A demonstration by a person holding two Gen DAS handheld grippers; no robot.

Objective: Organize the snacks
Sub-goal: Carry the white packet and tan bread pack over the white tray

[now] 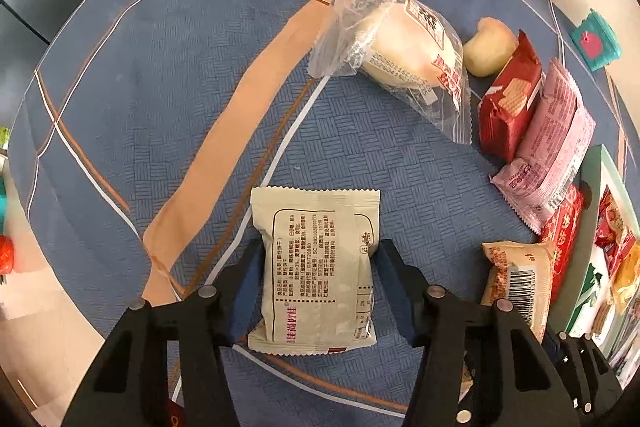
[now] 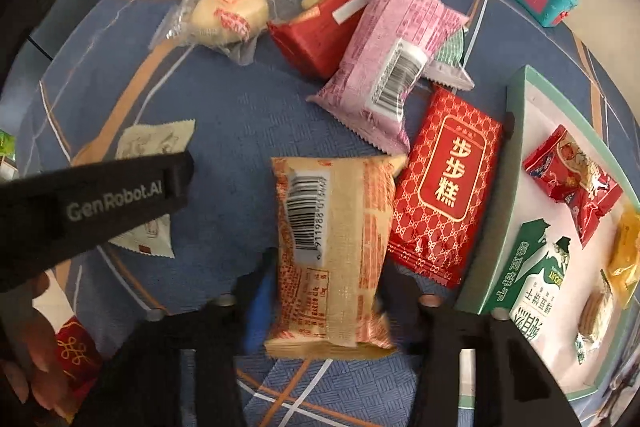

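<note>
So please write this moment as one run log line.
left gripper: shut on cream packet | right gripper: shut on orange packet | box: holds snacks

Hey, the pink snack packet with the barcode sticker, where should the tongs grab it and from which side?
Grip the pink packet across its narrow width, near the middle by the barcode sticker, coming straight down from above. It lies flat and slanted, with its upper end resting on the red wafer pack and a green-patterned packet, so the long side edges look the most exposed.
</note>
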